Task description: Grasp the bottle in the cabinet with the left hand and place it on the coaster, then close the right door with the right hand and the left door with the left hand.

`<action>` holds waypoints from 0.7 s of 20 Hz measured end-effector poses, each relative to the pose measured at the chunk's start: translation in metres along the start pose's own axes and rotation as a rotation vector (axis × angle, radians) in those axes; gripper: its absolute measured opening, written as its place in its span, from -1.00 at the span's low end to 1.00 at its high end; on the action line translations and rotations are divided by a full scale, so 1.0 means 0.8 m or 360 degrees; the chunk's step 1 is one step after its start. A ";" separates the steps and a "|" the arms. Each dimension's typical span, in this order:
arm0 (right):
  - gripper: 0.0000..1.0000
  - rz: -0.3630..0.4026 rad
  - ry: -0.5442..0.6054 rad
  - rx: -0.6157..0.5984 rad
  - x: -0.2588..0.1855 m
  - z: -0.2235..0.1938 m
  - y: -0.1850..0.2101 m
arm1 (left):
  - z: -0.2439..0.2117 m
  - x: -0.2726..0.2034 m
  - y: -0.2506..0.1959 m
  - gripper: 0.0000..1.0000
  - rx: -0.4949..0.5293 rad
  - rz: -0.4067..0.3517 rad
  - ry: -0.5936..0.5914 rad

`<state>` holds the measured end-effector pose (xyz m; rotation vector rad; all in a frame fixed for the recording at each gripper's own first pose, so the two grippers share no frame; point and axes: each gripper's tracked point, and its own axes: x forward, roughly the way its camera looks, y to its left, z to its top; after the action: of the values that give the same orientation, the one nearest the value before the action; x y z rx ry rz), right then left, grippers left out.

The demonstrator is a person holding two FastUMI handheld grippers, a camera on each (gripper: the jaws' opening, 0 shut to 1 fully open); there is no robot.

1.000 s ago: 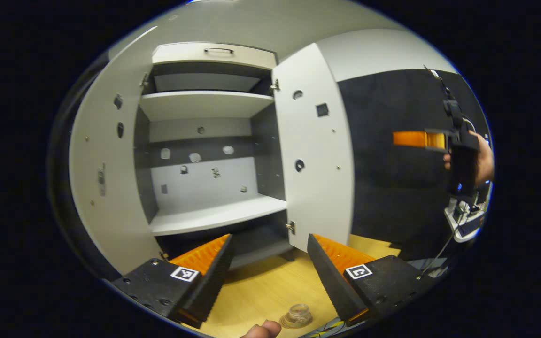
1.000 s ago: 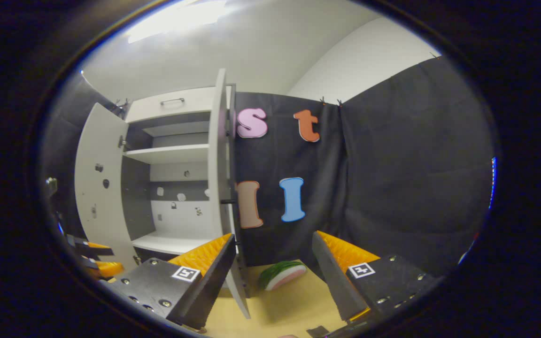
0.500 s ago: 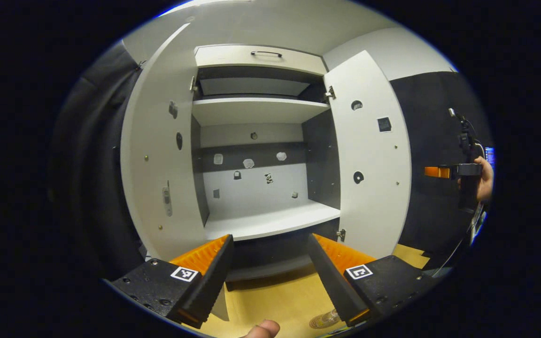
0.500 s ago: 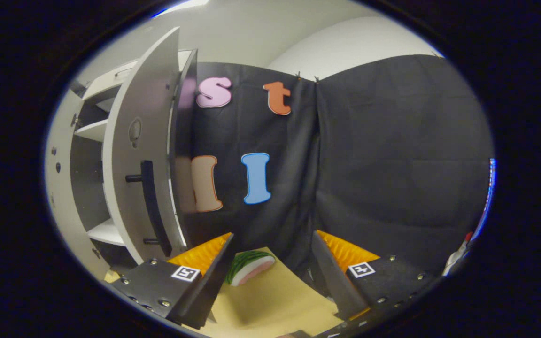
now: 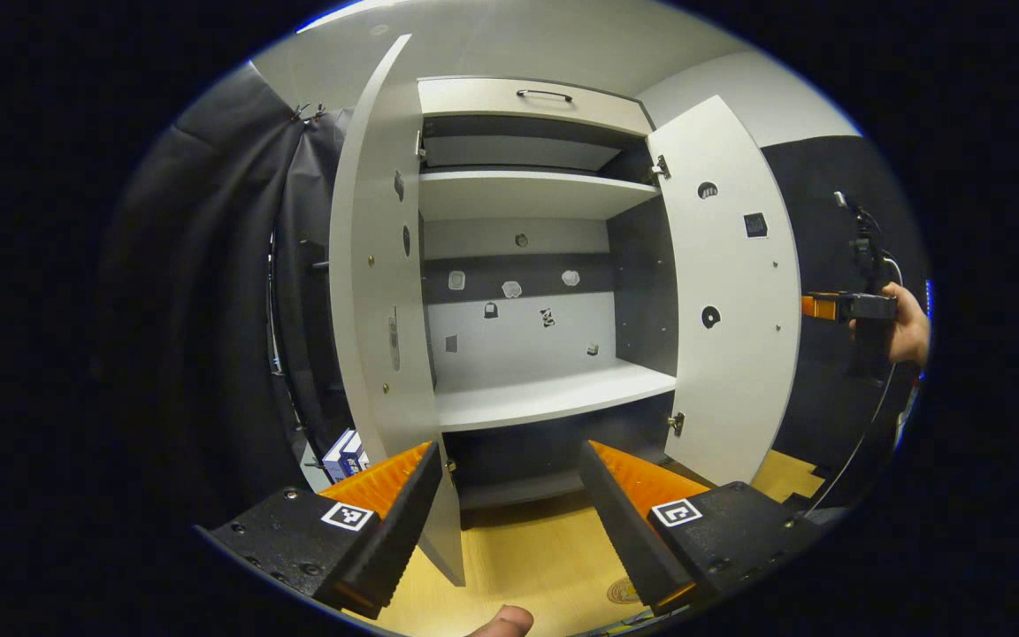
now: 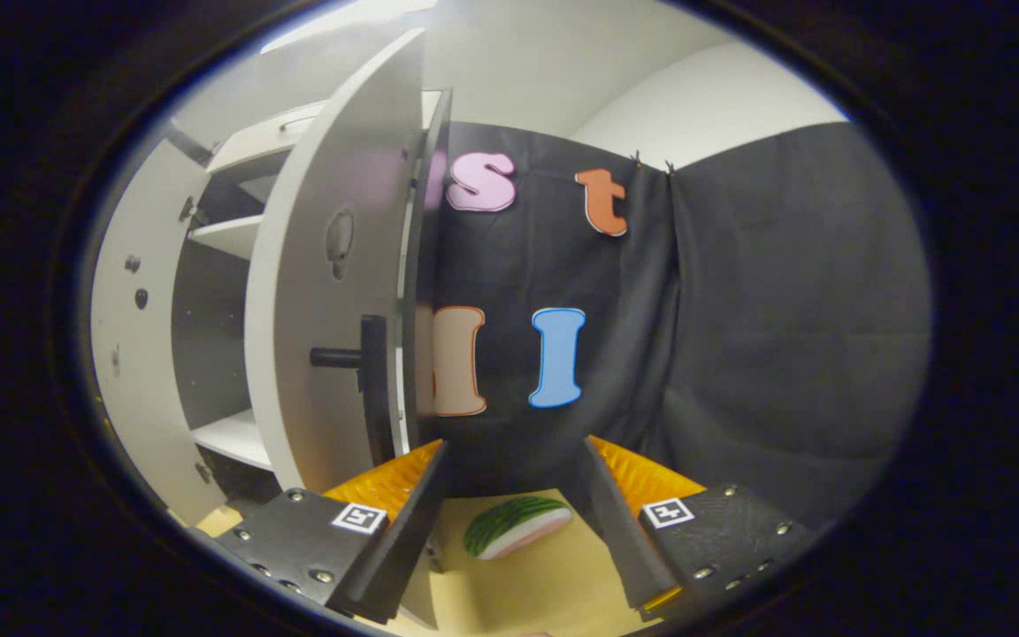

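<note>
My left gripper view faces the white cabinet (image 5: 527, 265): both doors stand open, the left door (image 5: 381, 292) and right door (image 5: 735, 301) swung outward from it. The coaster (image 5: 623, 591) lies flat on the wooden tabletop before the cabinet.

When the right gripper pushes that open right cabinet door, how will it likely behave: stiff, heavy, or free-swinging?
The right door looks like a rigid flat panel, so it should not flex. Hinges suggest it swings rather than slides. Its black handle protrudes and could catch a finger.
</note>
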<state>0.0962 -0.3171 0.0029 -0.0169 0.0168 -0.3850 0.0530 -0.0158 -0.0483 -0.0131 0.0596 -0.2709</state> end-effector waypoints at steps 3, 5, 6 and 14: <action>0.78 0.0045 0.0021 0.0012 -0.004 -0.003 0.019 | 0.003 -0.010 0.008 0.96 -0.0025 0.0027 -0.0011; 0.78 0.0122 0.0030 0.0018 -0.005 -0.003 0.035 | -0.002 -0.018 0.014 0.96 -0.0035 0.0049 0.0001; 0.78 0.0153 0.0030 0.0029 -0.008 -0.004 0.043 | -0.004 -0.020 0.015 0.96 -0.0046 0.0047 0.0009; 0.78 0.0364 0.0037 0.0025 -0.016 -0.003 0.119 | -0.014 -0.025 0.027 0.96 -0.0012 0.0035 0.0029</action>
<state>0.1202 -0.2240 -0.0011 0.0049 0.0386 -0.1563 0.0391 0.0104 -0.0584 -0.0177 0.0791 -0.2490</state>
